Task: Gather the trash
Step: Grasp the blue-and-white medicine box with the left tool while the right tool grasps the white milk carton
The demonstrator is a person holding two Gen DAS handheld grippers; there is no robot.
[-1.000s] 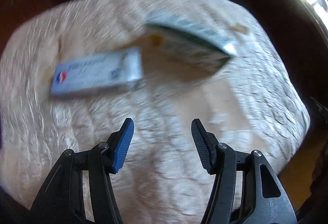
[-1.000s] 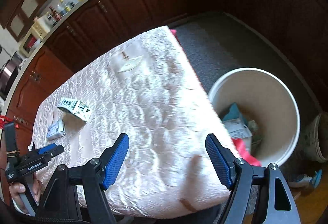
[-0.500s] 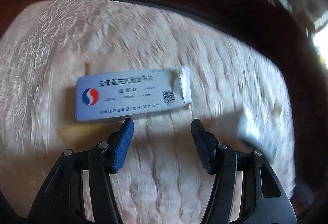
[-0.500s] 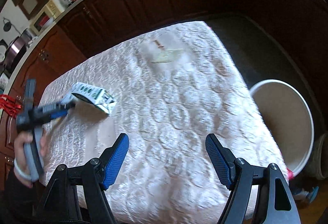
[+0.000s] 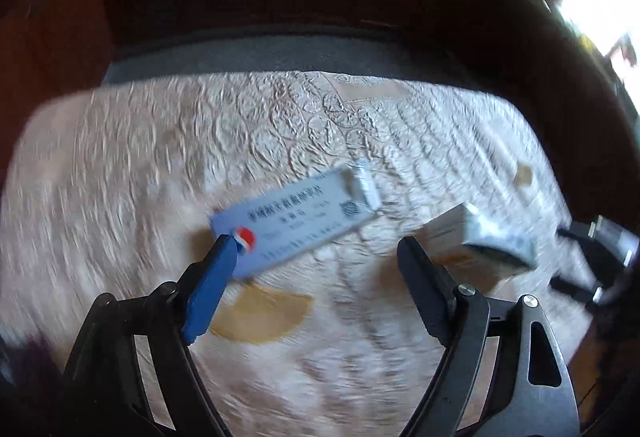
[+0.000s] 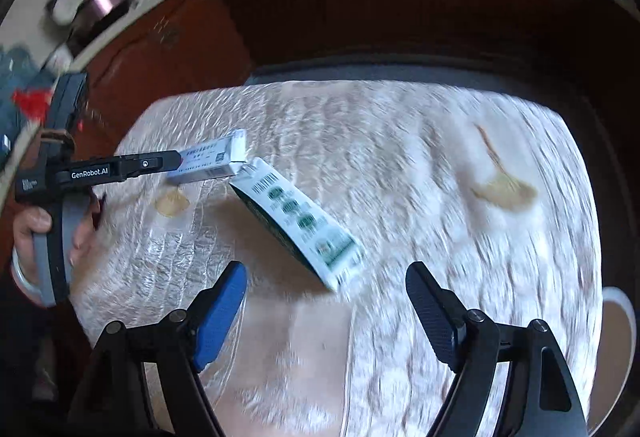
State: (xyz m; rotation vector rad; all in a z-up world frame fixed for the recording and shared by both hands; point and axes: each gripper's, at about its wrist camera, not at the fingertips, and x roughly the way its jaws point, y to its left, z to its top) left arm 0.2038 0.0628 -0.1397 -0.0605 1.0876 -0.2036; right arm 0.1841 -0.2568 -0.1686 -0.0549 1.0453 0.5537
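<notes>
The flat pale-blue cardboard medicine box (image 5: 298, 223) lies on the bench covered with a cream embossed cloth (image 5: 280, 125). In the left wrist view its long axis runs diagonally, with the red-and-blue logo end low at the left and the open white flap end high at the right. The left tool (image 5: 316, 245) has just been spreading its jaws and stands released, its blue left pad over the logo corner, the box partly between the jaws but not pinched. Just beside the flap end lies a white carton with green printing (image 6: 298, 217), its long axis slanting from the blue box down toward the right tool (image 6: 324, 277). That tool's jaws have also just been widening; it is released, with nothing between them, the carton's near end just ahead of them. A white bin rim (image 6: 624, 317) shows at the bench's right edge.
</notes>
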